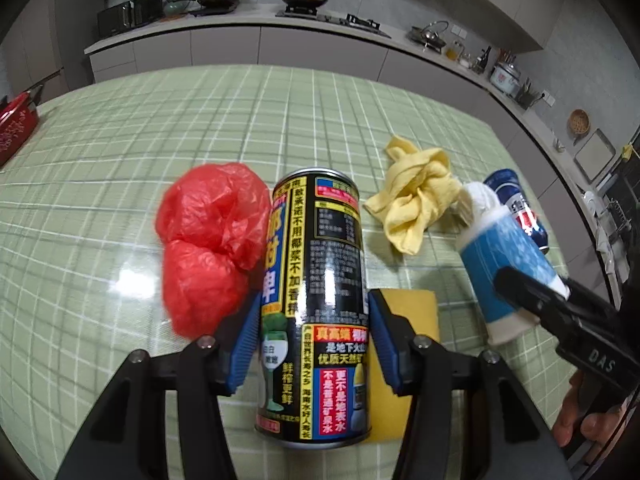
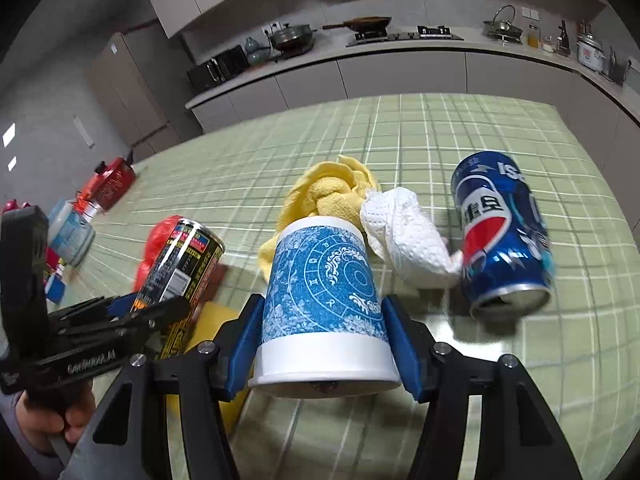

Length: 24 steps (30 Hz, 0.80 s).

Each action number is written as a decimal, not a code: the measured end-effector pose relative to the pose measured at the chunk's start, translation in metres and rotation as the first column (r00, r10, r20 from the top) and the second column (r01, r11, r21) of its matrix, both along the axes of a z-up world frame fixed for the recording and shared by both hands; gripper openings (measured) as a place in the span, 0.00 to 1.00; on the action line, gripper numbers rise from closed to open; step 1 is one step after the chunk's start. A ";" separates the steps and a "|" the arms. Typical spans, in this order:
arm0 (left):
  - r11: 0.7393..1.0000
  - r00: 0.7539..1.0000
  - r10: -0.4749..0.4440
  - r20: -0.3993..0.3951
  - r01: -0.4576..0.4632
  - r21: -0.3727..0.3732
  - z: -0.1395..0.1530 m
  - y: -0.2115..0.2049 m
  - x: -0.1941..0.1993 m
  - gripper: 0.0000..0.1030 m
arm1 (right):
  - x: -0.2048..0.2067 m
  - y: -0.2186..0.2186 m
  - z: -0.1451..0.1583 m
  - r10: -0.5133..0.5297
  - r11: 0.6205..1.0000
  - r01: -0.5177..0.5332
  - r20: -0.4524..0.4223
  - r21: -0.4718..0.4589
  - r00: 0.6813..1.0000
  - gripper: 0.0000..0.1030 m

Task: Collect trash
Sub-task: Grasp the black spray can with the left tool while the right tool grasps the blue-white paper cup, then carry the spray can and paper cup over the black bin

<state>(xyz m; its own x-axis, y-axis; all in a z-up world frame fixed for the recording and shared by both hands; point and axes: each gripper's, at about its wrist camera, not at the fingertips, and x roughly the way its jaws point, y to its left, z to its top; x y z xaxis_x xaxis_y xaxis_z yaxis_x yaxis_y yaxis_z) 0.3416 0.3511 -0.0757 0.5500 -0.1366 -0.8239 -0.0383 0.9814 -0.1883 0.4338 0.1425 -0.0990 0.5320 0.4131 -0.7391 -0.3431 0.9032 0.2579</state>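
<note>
Left claw (image 1: 312, 344) is clamped tight on the black coconut-juice can (image 1: 316, 300), blue pads pressed to both its sides, near the front of the green checked table (image 1: 120, 128). Right claw (image 2: 324, 344) squeezes the upside-down blue paper cup (image 2: 324, 292) just to its right. A red plastic bag (image 1: 208, 240) sits left of the can; yellow cloth (image 1: 416, 196), white paper wad (image 2: 404, 236) and Pepsi can (image 2: 504, 232) lie farther back, right.

I am seeing a green checked tablecloth (image 1: 168, 128) covering the table, a grey kitchen counter (image 2: 400, 50) running along the far wall, and a black microwave (image 1: 128, 16) sitting far left.
</note>
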 end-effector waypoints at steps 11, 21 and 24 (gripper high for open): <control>1.000 1.000 0.002 0.023 -0.001 -0.009 0.014 -0.013 -0.034 0.52 | -0.050 -0.052 -0.019 -0.034 0.998 0.031 -0.051 -0.063 0.998 0.62; 0.996 0.996 0.088 0.023 -0.088 0.007 0.018 -0.063 -0.065 0.52 | -0.053 -0.060 -0.018 0.093 0.996 -0.093 -0.023 -0.003 0.995 0.59; 0.996 0.995 0.093 0.033 -0.093 0.013 0.024 -0.080 -0.075 0.52 | -0.059 -0.074 -0.011 0.095 0.995 -0.095 -0.011 0.024 0.995 0.58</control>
<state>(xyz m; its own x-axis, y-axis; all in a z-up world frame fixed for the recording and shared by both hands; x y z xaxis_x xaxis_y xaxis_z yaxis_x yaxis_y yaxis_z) 0.2667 0.2715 -0.0519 0.5861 -0.0718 -0.8071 -0.1235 0.9765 -0.1766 0.3748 0.0687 -0.1096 0.4808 0.4788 -0.7346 -0.4236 0.8603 0.2835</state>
